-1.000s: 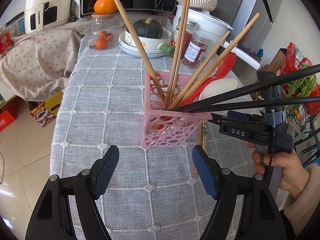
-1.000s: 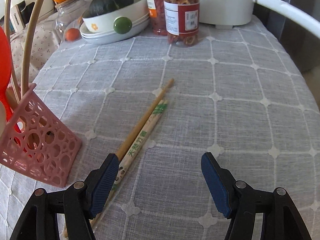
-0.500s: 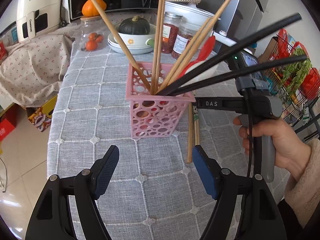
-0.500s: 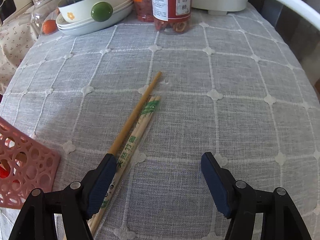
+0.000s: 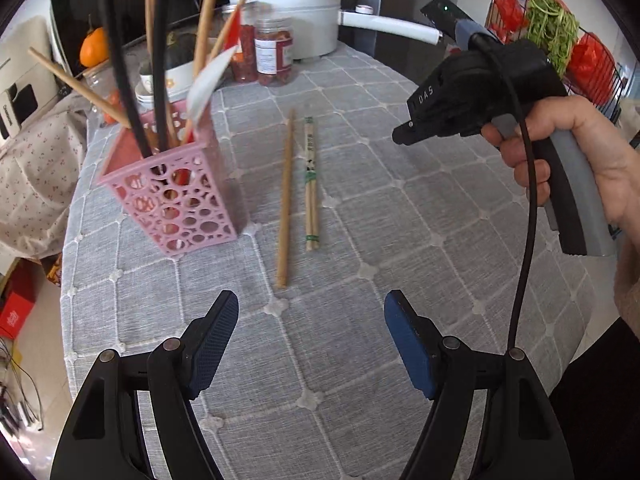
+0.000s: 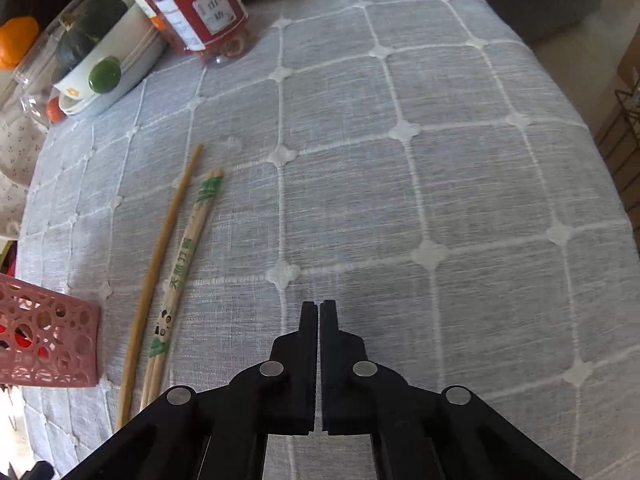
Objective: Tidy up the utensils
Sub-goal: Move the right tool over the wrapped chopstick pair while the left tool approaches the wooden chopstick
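- L gripper (image 5: 310, 332) hung above the near part of the grey checked tablecloth (image 5: 420, 208), tongs wide apart, nothing btwn the blue pads (image 5: 404, 340).
- R gripper (image 6: 319, 305) had its tongs pressed together, only a hairline slit btwn them, gripping nothing; it pointed over bare cloth (image 6: 440, 184) w/ the chopsticks off to its left.
- In the L wrist view the R gripper body (image 5: 472, 92) was up in the air at right, held by the person's right hand (image 5: 576, 160), black cable trailing down from it.
- Pink perforated utensil basket (image 5: 176, 196) stood at left on the cloth, looked tilted (fisheye, can't be sure). It held several wooden chopsticks (image 5: 204, 20), two black chopsticks (image 5: 120, 60), plus a red and a white spoon-like utensil, both blurred.
- One loose plain wooden chopstick (image 5: 285, 200) lay flat on the cloth just right of the basket, not touching it.
- Banded pair of bamboo chopsticks w/ green print (image 5: 311, 184) lay just beside the loose one, roughly parallel, a narrow gap btwn.
- Further back: two red-labelled jars (image 5: 274, 56), white pot w/ long handle (image 5: 296, 20), bowl holding a dark green squash (image 6: 90, 36), an orange fruit (image 5: 94, 48).
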`<state>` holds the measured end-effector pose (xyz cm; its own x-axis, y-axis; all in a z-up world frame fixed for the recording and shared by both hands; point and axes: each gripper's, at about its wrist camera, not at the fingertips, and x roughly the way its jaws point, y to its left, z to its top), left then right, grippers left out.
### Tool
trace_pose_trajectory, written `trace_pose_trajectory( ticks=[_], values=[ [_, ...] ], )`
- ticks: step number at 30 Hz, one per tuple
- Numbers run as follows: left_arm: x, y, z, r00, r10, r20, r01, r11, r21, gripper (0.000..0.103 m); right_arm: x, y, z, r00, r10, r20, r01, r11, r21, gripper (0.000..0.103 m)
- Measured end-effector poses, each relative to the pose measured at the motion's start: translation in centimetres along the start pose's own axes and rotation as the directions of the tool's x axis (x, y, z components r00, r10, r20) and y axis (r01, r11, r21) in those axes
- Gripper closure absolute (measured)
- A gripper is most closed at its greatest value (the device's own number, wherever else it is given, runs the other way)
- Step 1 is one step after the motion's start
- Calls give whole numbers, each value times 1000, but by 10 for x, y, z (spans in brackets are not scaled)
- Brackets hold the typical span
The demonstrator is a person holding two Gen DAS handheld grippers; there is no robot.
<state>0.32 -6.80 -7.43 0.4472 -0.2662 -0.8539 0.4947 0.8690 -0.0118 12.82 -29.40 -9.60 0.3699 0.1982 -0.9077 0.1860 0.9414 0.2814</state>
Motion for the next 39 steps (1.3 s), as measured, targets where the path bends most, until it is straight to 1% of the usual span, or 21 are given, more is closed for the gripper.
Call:
trace_pose_trajectory(
  ticks=[1, 2, 3, 5, 9, 13, 16, 17, 19, 20, 21, 22, 24, 26, 29, 32, 33, 36, 37, 38, 39],
  values=[
    [1, -4, 1, 1000, -1, -2, 1, 1000, 4, 25, -3, -2, 0, 1000, 19, -6, -19, 1000, 1, 92],
    [2, -7, 2, 1000, -1, -4, 1, 1000, 6, 25, -3, -3, 0, 999, 37, -17, -37, 999, 0, 87],
    [3, -9, 2, 1000, 2, -6, -2, 1000, 5, 25, -3, -1, 0, 998, 55, -24, -56, 998, -3, 70],
    [5, -8, 1, 1000, 5, -15, -5, 1000, -10, 25, -2, 9, 0, 997, 73, -19, -73, 997, -15, 53],
    [7, 12, -5, 999, 9, -39, -11, 998, -61, 25, 10, 40, 5, 997, 71, -26, -73, 995, -66, 52],
    [2, 39, -11, 998, 44, -43, -48, 993, -111, 25, 32, 61, 10, 999, 39, -34, -42, 996, -78, 52],
    [1, 55, -12, 997, 59, -51, -66, 986, -151, 25, 44, 73, 14, 1000, 1, -23, -3, 996, -88, 52],
    [1, 58, -12, 997, 59, -52, -67, 984, -163, 25, 44, 76, 14, 1000, -21, 0, 20, 995, -100, 52],
    [-1, 61, -12, 997, 58, -49, -66, 983, -172, 25, 48, 85, 13, 997, -70, 13, 71, 988, -140, 52],
    [-1, 60, -12, 997, 59, -47, -66, 983, -170, 25, 49, 89, 12, 994, -106, 23, 109, 978, -176, 58],
    [-1, 59, -12, 997, 59, -44, -65, 984, -163, 25, 49, 92, 10, 992, -120, 34, 124, 972, -201, 67],
    [-1, 56, -12, 997, 58, -43, -64, 986, -155, 25, 49, 91, 10, 994, -104, 22, 106, 973, -203, 72],
    [0, 49, -12, 997, 57, -46, -63, 989, -131, 25, 46, 83, 10, 997, -70, -19, 65, 982, -176, 100],
    [2, 41, -13, 997, 57, -55, -62, 993, -104, 25, 40, 70, 8, 997, -70, -35, 64, 986, -156, 103],
    [7, 25, -13, 996, 51, -76, -56, 996, -64, 25, 29, 44, 5, 997, -57, -57, 50, 992, -113, 103],
    [11, 8, -9, 995, 56, -82, -59, 998, -30, 25, 17, 10, 1, 994, -79, -73, 73, 994, -76, 103],
    [12, 3, -7, 995, 54, -85, -56, 998, -22, 25, 13, -1, 0, 994, -75, -79, 70, 996, -58, 103],
    [15, -16, 2, 995, 64, -78, -63, 998, 11, 25, -3, -27, -1, 997, -38, -69, 38, 999, -5, 103],
    [15, -23, 5, 995, 69, -75, -67, 997, 27, 26, -9, -33, -2, 998, -13, -62, 13, 1000, 3, 103],
    [16, -27, 6, 994, 77, -72, -75, 996, 42, 26, -13, -36, -2, 998, 21, -56, -20, 1000, 9, 97],
    [17, -29, 7, 994, 85, -70, -82, 995, 52, 26, -17, -36, -2, 998, 38, -52, -38, 999, 10, 94]
  ],
)
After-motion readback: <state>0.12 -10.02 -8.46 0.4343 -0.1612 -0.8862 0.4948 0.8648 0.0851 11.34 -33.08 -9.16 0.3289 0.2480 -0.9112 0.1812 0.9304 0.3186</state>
